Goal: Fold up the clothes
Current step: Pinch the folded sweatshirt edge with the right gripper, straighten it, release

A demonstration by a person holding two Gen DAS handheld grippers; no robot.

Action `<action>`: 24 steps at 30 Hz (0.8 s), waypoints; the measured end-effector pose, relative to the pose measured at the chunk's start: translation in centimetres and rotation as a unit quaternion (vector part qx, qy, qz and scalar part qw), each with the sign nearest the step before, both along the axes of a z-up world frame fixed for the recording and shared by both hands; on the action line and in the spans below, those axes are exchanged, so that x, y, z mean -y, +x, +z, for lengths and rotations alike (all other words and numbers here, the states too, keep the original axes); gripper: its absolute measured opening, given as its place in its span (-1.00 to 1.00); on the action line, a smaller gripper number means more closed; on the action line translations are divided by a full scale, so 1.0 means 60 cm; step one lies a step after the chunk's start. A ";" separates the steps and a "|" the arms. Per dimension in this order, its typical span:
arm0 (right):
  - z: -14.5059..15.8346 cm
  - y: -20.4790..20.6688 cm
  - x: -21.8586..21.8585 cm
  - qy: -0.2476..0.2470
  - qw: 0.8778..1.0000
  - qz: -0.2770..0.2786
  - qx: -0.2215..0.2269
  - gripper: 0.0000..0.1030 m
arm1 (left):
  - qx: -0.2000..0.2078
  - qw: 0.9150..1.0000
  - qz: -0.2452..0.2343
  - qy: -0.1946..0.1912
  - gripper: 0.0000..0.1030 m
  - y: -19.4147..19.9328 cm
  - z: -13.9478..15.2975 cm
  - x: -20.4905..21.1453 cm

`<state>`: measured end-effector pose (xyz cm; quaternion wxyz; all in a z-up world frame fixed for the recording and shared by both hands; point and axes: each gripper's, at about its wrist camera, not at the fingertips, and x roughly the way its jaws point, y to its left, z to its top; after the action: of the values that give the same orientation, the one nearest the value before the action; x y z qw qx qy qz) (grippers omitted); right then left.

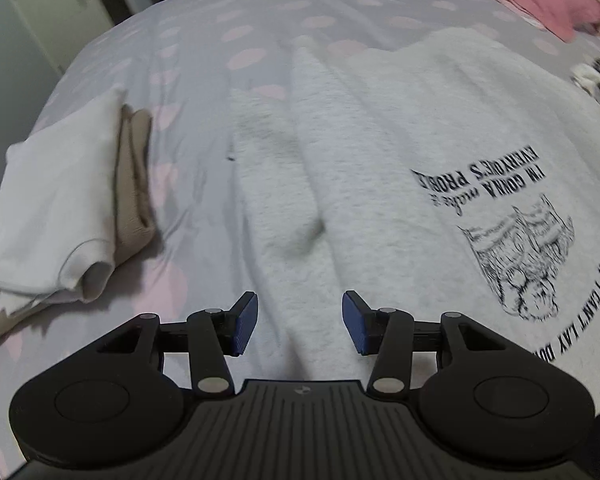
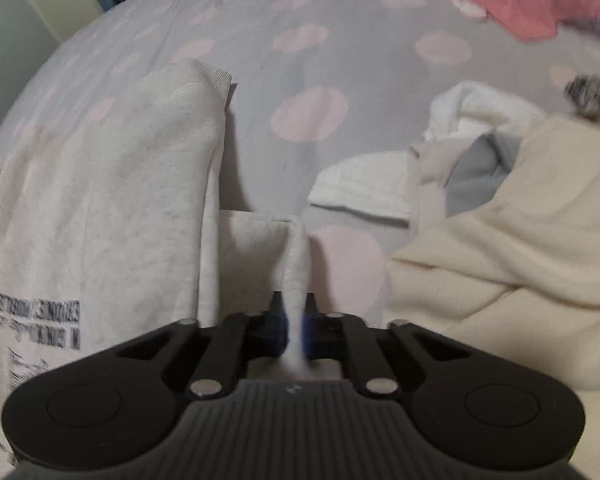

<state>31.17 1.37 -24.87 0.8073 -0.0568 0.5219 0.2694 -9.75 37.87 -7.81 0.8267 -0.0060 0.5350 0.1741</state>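
The bed is lying under everything, its edges cut off. My sweatshirt is spreading across it, print running out of frame. Only the right view is showing the cream blanket; only the left, the folded stack. My left gripper is hovering agape over it; my right gripper is pinching a sweatshirt fold.
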 end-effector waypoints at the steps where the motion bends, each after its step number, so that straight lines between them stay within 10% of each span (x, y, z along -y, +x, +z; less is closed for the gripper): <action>1: 0.010 -0.004 0.001 -0.005 1.000 -0.002 0.013 -0.88 | 0.002 1.000 0.003 0.004 -0.13 -0.001 0.003 0.000; 18: 0.229 -0.178 0.141 0.114 0.970 -0.148 0.157 -0.89 | 0.069 0.997 0.044 0.005 -0.13 -0.068 0.071 0.001; 24: 0.227 -0.295 0.042 0.116 0.974 0.052 0.185 -0.89 | 0.073 0.996 0.056 0.003 -0.13 -0.079 0.073 -0.006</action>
<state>13.49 -1.18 -11.27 0.8757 -0.0388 0.3251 0.3548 -14.47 38.24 -3.41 0.8522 -0.0462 0.4719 0.2213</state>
